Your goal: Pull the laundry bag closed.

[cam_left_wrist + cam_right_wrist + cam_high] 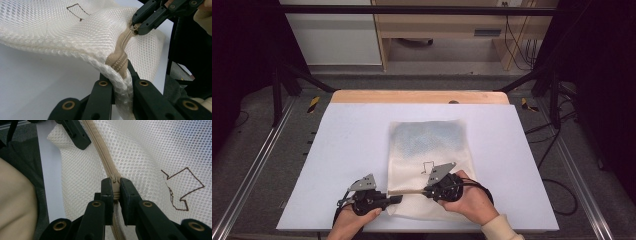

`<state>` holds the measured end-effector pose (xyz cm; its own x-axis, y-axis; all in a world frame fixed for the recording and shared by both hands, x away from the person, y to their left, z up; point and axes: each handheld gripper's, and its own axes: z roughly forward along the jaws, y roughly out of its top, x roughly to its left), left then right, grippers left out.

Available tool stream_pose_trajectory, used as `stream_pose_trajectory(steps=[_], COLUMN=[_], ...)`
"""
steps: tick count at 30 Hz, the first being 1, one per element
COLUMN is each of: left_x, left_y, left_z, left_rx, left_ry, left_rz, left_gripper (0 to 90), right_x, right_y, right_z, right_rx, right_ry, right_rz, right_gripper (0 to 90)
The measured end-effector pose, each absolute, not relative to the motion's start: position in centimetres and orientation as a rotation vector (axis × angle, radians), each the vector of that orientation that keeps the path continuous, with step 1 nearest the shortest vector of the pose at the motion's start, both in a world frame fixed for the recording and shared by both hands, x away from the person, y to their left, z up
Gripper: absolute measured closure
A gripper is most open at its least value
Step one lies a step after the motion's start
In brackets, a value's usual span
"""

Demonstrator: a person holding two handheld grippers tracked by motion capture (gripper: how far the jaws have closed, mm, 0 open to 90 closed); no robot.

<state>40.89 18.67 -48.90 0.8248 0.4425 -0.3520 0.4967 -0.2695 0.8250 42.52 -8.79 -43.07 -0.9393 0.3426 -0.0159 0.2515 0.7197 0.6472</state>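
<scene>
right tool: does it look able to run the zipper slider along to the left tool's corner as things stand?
Probably yes. The right tool is shut on the zipper slider, and the left tool pinches the mesh bag's corner, keeping the zipper tape taut. Nothing sits on the tape between them.

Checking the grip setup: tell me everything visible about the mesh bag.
The mesh bag is a white, flat rectangle of netted fabric lying on the pale table, with a bluish item showing through its far half. A brown outline mark is drawn on it. A beige zipper runs along its near edge. The left claw pinches the bag's corner at the zipper end; the right claw is shut on the zipper slider, lifting that edge.
</scene>
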Motion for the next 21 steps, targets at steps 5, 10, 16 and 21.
stream_pose_trajectory(steps=[5, 10, 16, 21], left_x=[40.9, 40.87, 40.82, 40.84], left_y=[18.69, 18.64, 18.55, 18.58], left_z=[-48.86, -48.85, -48.86, -48.87], left_rx=[1.904, 1.904, 1.909, 1.912], left_ry=[0.698, 0.697, 0.694, 0.696], left_rz=[-0.052, -0.049, -0.047, -0.045], left_gripper=[87.0, 87.0, 87.0, 87.0], right_x=[42.56, 42.58, 42.5, 42.49], right_y=[-8.97, -9.18, -9.37, -9.54], right_z=[-43.06, -43.07, -43.08, -43.1], right_rx=[0.489, 0.495, 0.492, 0.492], right_ry=[2.785, 2.784, 2.79, 2.788], right_rz=[1.013, 1.02, 1.014, 1.008], right_gripper=[81.9, 81.9, 81.9, 81.9])
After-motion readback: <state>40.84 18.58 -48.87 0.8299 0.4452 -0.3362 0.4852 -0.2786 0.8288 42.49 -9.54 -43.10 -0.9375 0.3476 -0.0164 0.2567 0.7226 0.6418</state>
